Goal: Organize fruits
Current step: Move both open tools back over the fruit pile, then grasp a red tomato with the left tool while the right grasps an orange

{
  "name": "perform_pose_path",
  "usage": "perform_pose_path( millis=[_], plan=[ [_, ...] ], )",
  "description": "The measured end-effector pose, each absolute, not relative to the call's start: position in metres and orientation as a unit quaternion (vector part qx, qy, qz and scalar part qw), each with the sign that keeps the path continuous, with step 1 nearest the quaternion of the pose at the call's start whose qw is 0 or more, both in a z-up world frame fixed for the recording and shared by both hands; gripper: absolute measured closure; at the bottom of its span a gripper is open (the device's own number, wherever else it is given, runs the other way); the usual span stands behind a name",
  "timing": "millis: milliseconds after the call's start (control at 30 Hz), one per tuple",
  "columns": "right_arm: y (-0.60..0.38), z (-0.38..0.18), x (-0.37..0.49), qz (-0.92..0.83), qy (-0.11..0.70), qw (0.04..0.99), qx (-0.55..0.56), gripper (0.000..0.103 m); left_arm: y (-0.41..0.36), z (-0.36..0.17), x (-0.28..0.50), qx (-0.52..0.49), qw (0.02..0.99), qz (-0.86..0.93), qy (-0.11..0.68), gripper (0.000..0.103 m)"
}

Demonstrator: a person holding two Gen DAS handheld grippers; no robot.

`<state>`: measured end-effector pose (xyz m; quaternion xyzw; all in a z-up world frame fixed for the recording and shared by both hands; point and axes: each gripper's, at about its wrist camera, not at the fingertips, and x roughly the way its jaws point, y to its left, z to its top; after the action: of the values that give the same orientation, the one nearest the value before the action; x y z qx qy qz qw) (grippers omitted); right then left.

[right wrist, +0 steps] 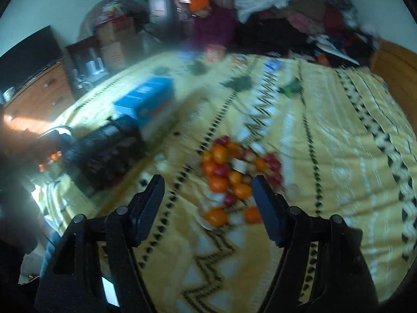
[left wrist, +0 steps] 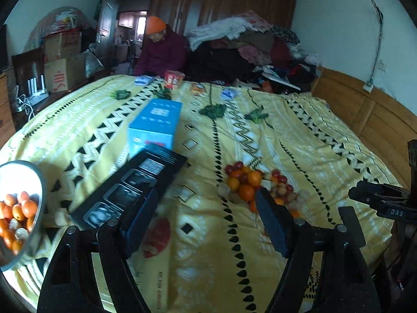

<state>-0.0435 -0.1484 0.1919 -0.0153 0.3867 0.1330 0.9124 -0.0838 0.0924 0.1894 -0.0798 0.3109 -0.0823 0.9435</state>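
Both grippers, left gripper [left wrist: 206, 208] and right gripper [right wrist: 208, 195], have fingers spread wide, holding nothing. Loose fruit pile [left wrist: 256, 186] sits center frame on the soft bedspread [left wrist: 299, 143]; bowl [left wrist: 39, 195] with sorted oranges is at far left edge. Risks: round fruit rolling on the soft bedding when nudged, squeezing too hard on grapes, motion blur in right view spoiling aim.

Left tongs [left wrist: 206, 203], right tongs [right wrist: 208, 195] spread wide (both empty).

Home bedroom: bed [left wrist: 299, 135], wardrobe [left wrist: 221, 2], piled clothes [left wrist: 250, 44].
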Motion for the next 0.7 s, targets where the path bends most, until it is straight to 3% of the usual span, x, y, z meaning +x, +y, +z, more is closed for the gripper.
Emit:
perform_pose_path(
  millis=[267, 500, 700],
  plan=[
    [-0.170, 0.096, -0.010, 0.152, 0.464, 0.872, 0.032, 0.052, 0.034, 0.123, -0.061, -0.045, 0.910, -0.119, 0.394, 0.025],
    [-0.172, 0.051, 0.033, 0.166, 0.488, 0.857, 0.015, 0.052, 0.012, 0.091, -0.038, -0.037, 0.892, -0.139, 0.429, 0.025],
    [-0.174, 0.026, 0.041, 0.173, 0.498, 0.850, -0.006, 0.053, -0.029, 0.078, -0.004, -0.029, 0.880, -0.194, 0.432, 0.038]
  ],
)
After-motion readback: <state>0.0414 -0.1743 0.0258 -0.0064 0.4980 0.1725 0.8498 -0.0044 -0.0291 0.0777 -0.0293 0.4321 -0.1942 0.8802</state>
